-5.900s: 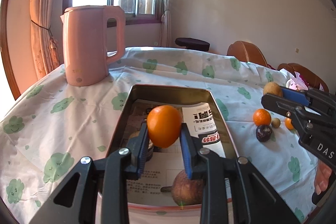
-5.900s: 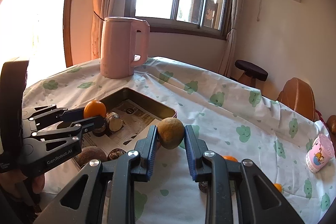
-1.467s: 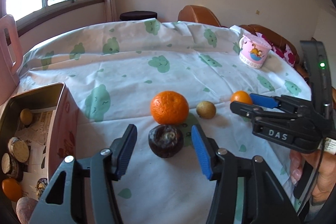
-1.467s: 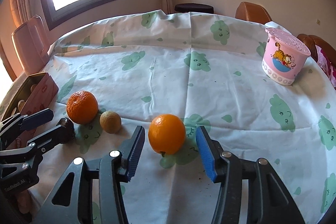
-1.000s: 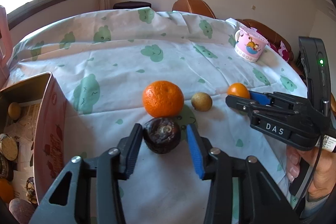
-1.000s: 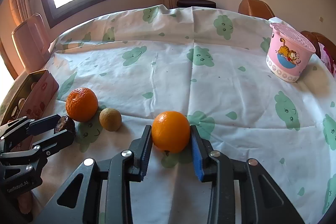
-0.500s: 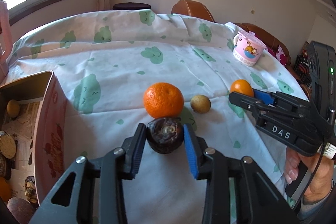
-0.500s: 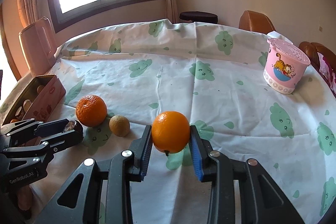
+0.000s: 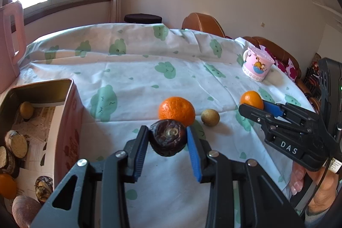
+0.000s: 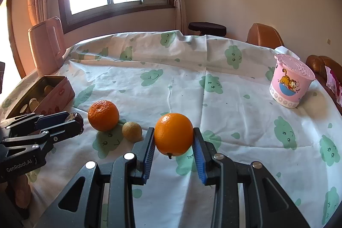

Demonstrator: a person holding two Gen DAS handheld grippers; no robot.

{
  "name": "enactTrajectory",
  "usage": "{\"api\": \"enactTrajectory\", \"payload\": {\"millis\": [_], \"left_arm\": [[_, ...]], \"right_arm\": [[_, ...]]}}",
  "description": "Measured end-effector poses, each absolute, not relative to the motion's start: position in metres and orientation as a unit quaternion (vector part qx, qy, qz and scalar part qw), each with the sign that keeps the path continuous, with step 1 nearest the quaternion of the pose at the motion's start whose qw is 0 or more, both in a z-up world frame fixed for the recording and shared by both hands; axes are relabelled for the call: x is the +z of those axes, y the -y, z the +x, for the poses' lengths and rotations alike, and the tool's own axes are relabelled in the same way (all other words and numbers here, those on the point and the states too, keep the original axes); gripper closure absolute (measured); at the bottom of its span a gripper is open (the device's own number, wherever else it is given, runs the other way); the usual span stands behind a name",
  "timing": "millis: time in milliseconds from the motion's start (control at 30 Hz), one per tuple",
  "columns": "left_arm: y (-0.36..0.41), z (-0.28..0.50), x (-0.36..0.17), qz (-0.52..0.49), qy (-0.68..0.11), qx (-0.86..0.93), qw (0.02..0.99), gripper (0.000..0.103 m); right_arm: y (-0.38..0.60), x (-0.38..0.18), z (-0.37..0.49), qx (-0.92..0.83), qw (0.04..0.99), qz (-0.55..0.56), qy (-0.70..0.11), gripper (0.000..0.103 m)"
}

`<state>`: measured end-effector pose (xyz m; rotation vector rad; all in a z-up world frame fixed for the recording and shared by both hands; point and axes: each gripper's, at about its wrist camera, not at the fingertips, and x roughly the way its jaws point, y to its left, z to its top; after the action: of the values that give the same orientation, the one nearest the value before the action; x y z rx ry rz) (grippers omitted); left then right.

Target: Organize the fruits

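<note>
Both fruits, earlier loose between open jaws, are now clamped: dark fruit [image 9: 167, 137], orange [image 10: 173, 134].

Clothed table [image 10: 192, 82] bears tin [image 10: 53, 89], mandarin [image 10: 103, 112], cup [image 10: 290, 82].

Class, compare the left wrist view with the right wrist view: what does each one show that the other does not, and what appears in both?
Only the left wrist view shows the tin's floor: paper lining and fruit. Only the right wrist view shows the whole pink kettle. Both share the left hand-held gripper shut on the dark fruit, the right hand-held gripper shut on the smooth orange, the loose mandarin, the small yellow-green fruit and the pink cup.
</note>
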<state>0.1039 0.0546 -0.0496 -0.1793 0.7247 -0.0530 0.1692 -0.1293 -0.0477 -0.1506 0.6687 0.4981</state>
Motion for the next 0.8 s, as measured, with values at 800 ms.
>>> {"api": "enactTrajectory", "payload": {"millis": [800], "left_arm": [[-0.055, 0.087, -0.037, -0.077, -0.303, 0.003, 0.950, 0.065]], "right_arm": [[0.133, -0.040, 0.156, 0.255, 0.922, -0.069, -0.284, 0.067]]}}
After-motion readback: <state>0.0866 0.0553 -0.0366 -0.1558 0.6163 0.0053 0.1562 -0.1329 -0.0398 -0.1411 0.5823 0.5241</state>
